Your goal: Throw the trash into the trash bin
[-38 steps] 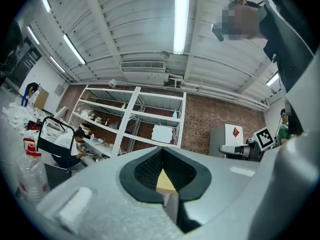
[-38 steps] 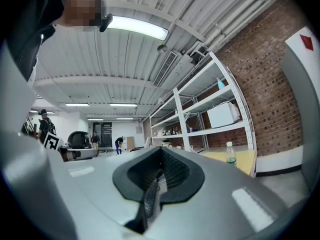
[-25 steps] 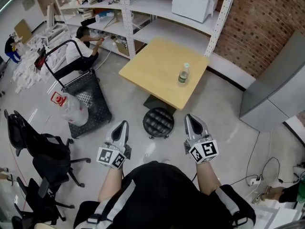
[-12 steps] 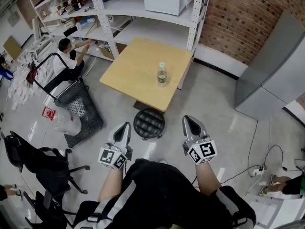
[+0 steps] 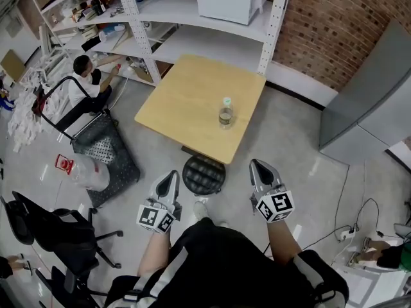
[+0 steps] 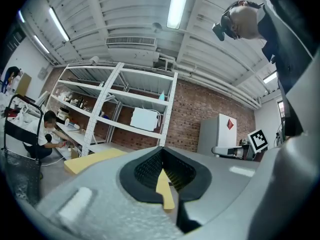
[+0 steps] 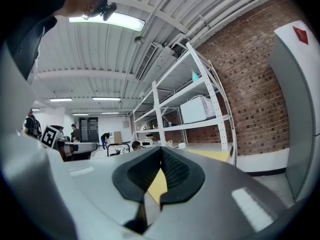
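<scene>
Approach stage. The clear plastic bottle with a pale cap [image 5: 225,113] stands upright on the square yellow wooden table [image 5: 186,101], well apart from the left gripper [image 5: 169,175] and right gripper [image 5: 258,165] (both closed, empty). The next move likely calls for reaching forward and opening one pair of jaws.

No word or number can be read anywhere. Black-and-white square markers sit on the cubes behind the fingers of the left gripper [image 5: 169,177] and the right gripper [image 5: 259,167]. A red diamond marks the cabinet [image 6: 220,140] far ahead and right of the left fingers, and the jug [image 5: 90,174] left of them bears a red label, its print too small to read.
</scene>
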`<state>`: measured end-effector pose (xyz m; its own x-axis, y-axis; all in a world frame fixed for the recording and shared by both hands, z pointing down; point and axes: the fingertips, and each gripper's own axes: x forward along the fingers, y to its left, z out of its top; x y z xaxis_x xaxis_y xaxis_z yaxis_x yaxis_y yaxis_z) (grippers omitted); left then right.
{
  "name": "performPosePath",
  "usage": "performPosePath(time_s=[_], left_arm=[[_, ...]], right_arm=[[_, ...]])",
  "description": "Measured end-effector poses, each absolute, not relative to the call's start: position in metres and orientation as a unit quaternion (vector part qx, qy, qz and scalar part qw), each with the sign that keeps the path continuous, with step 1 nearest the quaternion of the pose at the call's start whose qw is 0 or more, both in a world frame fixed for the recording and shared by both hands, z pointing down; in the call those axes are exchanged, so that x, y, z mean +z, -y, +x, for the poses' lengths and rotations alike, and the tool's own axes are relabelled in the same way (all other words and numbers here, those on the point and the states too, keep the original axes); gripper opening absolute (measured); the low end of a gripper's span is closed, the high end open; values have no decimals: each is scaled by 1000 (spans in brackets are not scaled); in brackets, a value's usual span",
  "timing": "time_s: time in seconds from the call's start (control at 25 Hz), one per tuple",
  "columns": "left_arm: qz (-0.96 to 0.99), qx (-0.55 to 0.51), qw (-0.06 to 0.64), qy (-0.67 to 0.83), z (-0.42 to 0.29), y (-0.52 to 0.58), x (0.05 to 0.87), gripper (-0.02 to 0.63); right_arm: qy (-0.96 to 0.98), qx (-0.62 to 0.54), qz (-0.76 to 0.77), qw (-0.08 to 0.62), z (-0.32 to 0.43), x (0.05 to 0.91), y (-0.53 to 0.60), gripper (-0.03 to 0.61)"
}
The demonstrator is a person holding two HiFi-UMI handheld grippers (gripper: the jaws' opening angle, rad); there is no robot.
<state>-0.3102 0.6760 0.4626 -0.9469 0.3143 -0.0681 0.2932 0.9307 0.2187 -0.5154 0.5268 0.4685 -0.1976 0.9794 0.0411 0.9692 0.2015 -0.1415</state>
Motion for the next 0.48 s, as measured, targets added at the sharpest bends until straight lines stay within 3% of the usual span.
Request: performPosePath(time_s=[0.32,0.48], left_arm=[[149,89,76,-982,-341,-755,442,0],[133,86,76,-984,-351,-785,445,0]], right_arm=[[781,29,-622,44,-545,455,-591,18],[784,25,-619,38,-551,449,-621,60]])
